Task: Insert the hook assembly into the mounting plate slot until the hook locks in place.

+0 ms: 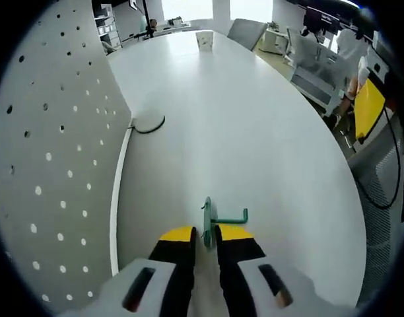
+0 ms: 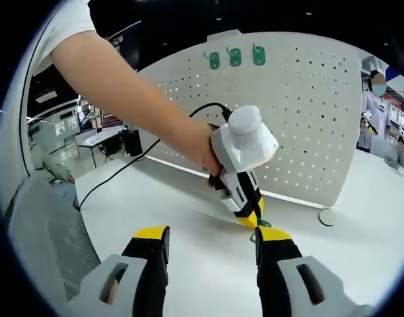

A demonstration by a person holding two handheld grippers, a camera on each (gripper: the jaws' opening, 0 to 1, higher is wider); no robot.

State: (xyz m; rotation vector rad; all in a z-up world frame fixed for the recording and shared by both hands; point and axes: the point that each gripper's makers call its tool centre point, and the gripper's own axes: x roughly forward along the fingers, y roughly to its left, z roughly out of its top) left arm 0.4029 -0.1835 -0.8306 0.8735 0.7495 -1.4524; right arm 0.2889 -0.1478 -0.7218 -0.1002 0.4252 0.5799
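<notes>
Gripping the green hook assembly [image 1: 212, 219] between closed jaws, the left tongs [image 1: 206, 232] hold it low over the white tabletop [image 1: 255, 132], the hook arm pointing sideways to the right in the left gripper view. In the right gripper view the left tongs [image 2: 249, 218] appear ahead, held in the person's hand [image 2: 208, 155], with the green part just visible at their tip. The right tongs [image 2: 212, 241] stand wide open and hold nothing.

Beyond the hook, the perforated white mounting plate [image 1: 50, 152] stands upright along the left edge of the left gripper view, well apart from the held part. In the right gripper view the same plate [image 2: 307, 112] carries three green hooks [image 2: 235, 57] already seated in a row near its top edge. A black cable [image 1: 149, 125] lies at the plate's foot.

Procedure for the step in hand, as judged from the present layout:
1. Turn the left tongs toward the plate so that the hook's back tabs face the holes.
2. Align with free holes beside the seated row.
3. Press in squarely, then downward until locked; a tilted entry is likely to jam.
4. Keep the right tongs clear of the plate face so all parts remain visible.
</notes>
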